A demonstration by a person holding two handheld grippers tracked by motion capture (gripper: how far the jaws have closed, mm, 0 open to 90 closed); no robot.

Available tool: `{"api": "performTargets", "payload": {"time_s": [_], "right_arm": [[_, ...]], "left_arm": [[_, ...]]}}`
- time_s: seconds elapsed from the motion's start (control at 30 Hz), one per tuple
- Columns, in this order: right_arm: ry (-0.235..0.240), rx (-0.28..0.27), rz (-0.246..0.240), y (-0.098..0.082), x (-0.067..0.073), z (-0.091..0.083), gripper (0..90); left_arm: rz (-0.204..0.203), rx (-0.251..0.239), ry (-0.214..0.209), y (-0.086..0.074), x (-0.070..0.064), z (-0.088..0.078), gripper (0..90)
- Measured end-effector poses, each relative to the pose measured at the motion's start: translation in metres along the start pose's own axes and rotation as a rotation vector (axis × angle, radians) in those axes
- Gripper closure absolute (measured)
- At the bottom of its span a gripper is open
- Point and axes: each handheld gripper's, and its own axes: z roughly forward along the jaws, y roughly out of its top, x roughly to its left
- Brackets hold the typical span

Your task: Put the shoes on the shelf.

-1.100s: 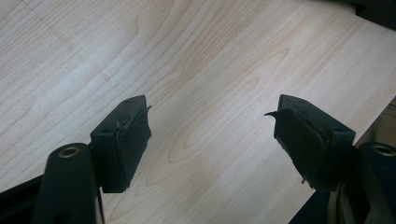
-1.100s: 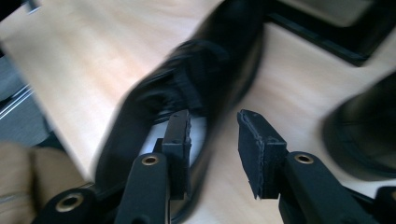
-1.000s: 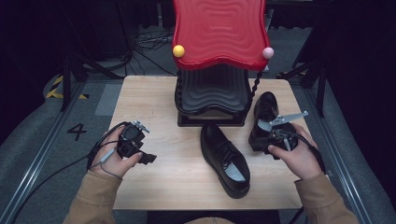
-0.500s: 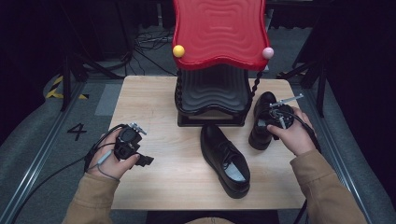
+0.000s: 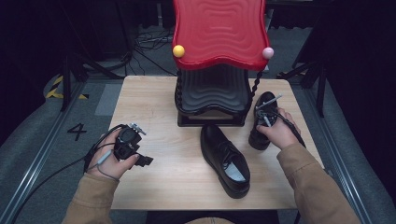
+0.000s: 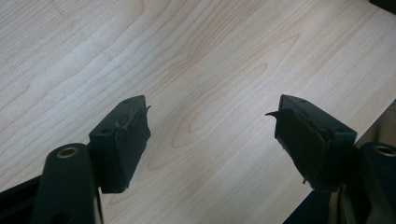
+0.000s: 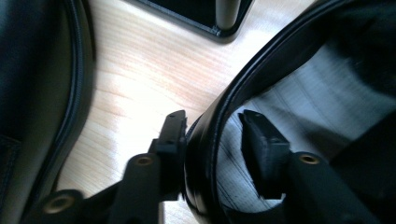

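right hand-held gripper (image 7: 210, 135): jaws straddle collar rim of right shoe (image 5: 262, 122), one outside, one inside, not yet pinched | left hand-held gripper (image 6: 212, 135): spread, empty over bare bench (image 6: 210, 60) | other shoe (image 5: 225, 158) between them, rack (image 5: 212, 100) beyond | step: grasping shoe | next: close on rim, lift

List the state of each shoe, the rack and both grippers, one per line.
Left gripper: open, over bare table.
Right gripper: open, jaws straddling the right shoe's collar.
Right shoe: upright beside the rack.
Middle shoe: upright, untouched.
Rack: standing, shelves without shoes.
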Motion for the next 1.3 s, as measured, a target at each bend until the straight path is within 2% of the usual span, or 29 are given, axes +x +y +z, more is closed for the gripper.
{"api": "performTargets", "payload": {"time_s": [0.03, 0.07, 0.13, 0.27, 0.6, 0.77, 0.83, 0.93, 1.03, 1.1, 1.27, 1.3], "right_arm": [[0.040, 0.016, 0.021, 0.000, -0.001, 0.003, 72.2], [0.054, 0.031, 0.023, 0.001, -0.001, 0.004, 73.4], [0.059, 0.037, 0.022, 0.001, -0.001, 0.005, 75.5], [0.089, 0.049, 0.055, 0.002, -0.004, 0.005, 78.1], [0.099, 0.033, 0.067, 0.001, -0.006, 0.003, 79.8], [0.085, -0.005, 0.050, -0.002, -0.005, -0.001, 80.5], [0.081, -0.035, 0.039, -0.005, -0.006, -0.010, 80.8], [0.077, -0.030, 0.029, -0.007, -0.005, -0.016, 80.9], [0.107, -0.034, 0.016, -0.012, -0.007, -0.026, 80.8], [0.121, -0.045, -0.007, -0.018, -0.006, -0.034, 80.7], [0.100, -0.057, -0.084, -0.035, 0.005, -0.054, 80.5], [0.110, -0.066, -0.097, -0.040, 0.008, -0.061, 80.3]], "left_arm": [[0.000, 0.000, 0.000, 0.000, 0.000, 0.000, 27.0], [-0.006, -0.002, 0.000, 0.000, 0.001, -0.001, 27.0], [-0.010, -0.004, -0.001, -0.001, 0.001, -0.001, 27.0], [-0.004, 0.000, -0.001, 0.000, 0.000, 0.000, 27.1], [-0.005, -0.008, -0.004, 0.001, 0.001, 0.000, 27.4], [-0.005, -0.010, -0.007, 0.002, 0.003, 0.000, 27.4], [-0.007, -0.014, -0.009, 0.003, 0.004, 0.000, 27.4], [-0.006, -0.028, -0.011, 0.005, 0.004, 0.000, 27.7], [-0.001, -0.030, -0.010, 0.007, 0.004, 0.000, 27.8], [0.000, -0.029, -0.010, 0.008, 0.004, 0.000, 27.8], [0.009, -0.032, -0.007, 0.012, 0.003, 0.000, 28.2], [0.009, -0.032, -0.007, 0.012, 0.003, 0.000, 28.2]]}}
